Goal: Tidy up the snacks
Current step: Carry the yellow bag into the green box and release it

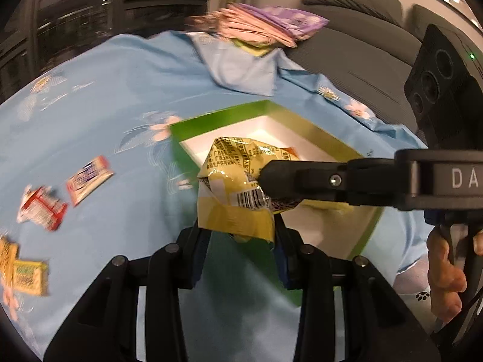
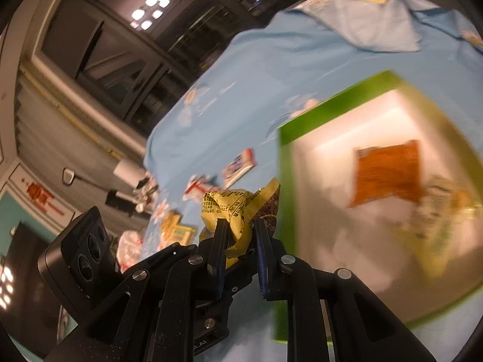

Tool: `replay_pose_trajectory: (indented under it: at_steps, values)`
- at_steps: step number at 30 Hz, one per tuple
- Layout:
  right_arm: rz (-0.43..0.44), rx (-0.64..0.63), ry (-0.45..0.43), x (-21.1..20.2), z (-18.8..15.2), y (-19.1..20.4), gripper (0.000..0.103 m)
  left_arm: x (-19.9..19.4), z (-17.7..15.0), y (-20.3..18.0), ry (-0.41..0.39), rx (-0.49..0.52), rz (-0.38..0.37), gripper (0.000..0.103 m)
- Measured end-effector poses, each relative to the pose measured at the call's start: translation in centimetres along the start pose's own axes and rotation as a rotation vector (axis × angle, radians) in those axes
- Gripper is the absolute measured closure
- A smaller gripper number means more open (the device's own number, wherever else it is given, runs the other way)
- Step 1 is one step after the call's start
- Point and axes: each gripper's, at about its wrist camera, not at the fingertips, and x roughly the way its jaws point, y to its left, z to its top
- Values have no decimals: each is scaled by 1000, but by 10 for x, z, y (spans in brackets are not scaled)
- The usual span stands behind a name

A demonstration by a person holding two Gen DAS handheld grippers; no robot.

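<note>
A crumpled yellow snack packet (image 1: 238, 187) hangs over the near edge of a green box with a white inside (image 1: 305, 126). My left gripper (image 1: 238, 232) is shut on the packet's lower edge. My right gripper (image 1: 265, 181) comes in from the right and is shut on the same packet (image 2: 238, 211); in the right wrist view the right gripper (image 2: 240, 226) pinches its twisted end. An orange packet (image 2: 389, 178) and a pale packet (image 2: 446, 208) lie inside the box (image 2: 317, 111).
Loose snacks lie on the blue flowered cloth (image 1: 120, 90): a red-and-white packet (image 1: 89, 178), a red one (image 1: 42, 208), yellow ones (image 1: 28, 274). A pink and purple pile (image 1: 265, 24) sits at the far edge. A grey sofa (image 1: 356, 42) stands behind.
</note>
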Motion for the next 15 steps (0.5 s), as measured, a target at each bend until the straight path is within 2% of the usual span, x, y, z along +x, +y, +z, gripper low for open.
replay_pose_trajectory:
  at_steps: [7, 9, 12, 15]
  values:
    - [-67, 99, -68, -37, 2, -49, 84, 41, 17, -48, 56, 62, -63, 65]
    - [-89, 126, -68, -41, 2, -63, 84, 52, 18, -57, 77, 79, -54, 65]
    - [-108, 149, -61, -44, 1, -74, 84, 58, 16, -59, 80, 71, -55, 70]
    - [-125, 154, -61, -45, 1, -79, 84, 57, 14, -58, 81, 61, -50, 70]
